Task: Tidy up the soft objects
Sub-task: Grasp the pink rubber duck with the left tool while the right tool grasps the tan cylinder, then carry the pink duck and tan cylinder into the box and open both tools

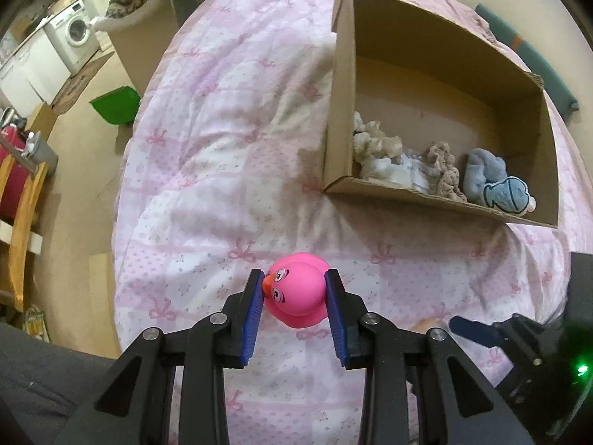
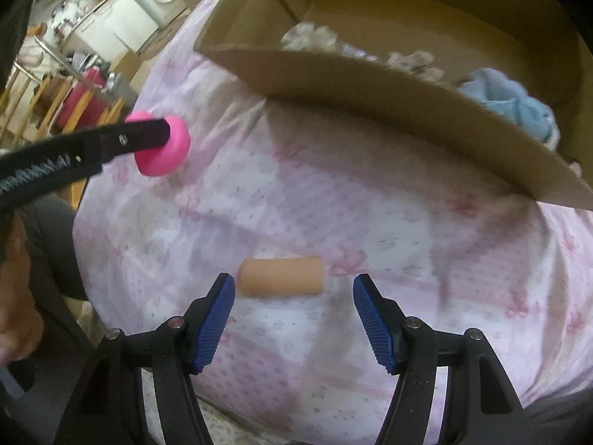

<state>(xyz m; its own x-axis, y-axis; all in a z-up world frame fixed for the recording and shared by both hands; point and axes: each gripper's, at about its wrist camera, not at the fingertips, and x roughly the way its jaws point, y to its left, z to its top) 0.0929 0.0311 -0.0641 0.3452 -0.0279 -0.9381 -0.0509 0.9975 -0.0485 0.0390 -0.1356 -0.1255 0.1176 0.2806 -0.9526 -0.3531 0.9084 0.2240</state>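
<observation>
My left gripper (image 1: 294, 289) is shut on a pink rubber duck (image 1: 296, 291) and holds it over the pink quilt; the duck also shows in the right wrist view (image 2: 163, 152), clamped by the left gripper's finger. My right gripper (image 2: 294, 293) is open, low over the quilt, with a tan foam cylinder (image 2: 281, 276) lying crosswise just ahead of its fingertips, nearer the left finger. A cardboard box (image 1: 341, 111) sits on the bed ahead and to the right, holding beige scrunchies (image 1: 374, 144), a brown knitted piece (image 1: 444, 170) and a blue plush (image 1: 493, 181).
The quilted bed (image 1: 222, 148) drops off at its left edge to a floor with a green bin (image 1: 115, 105), a wooden chair (image 1: 22, 222) and a washing machine (image 1: 74, 33). My right gripper shows at the lower right of the left wrist view (image 1: 478, 332).
</observation>
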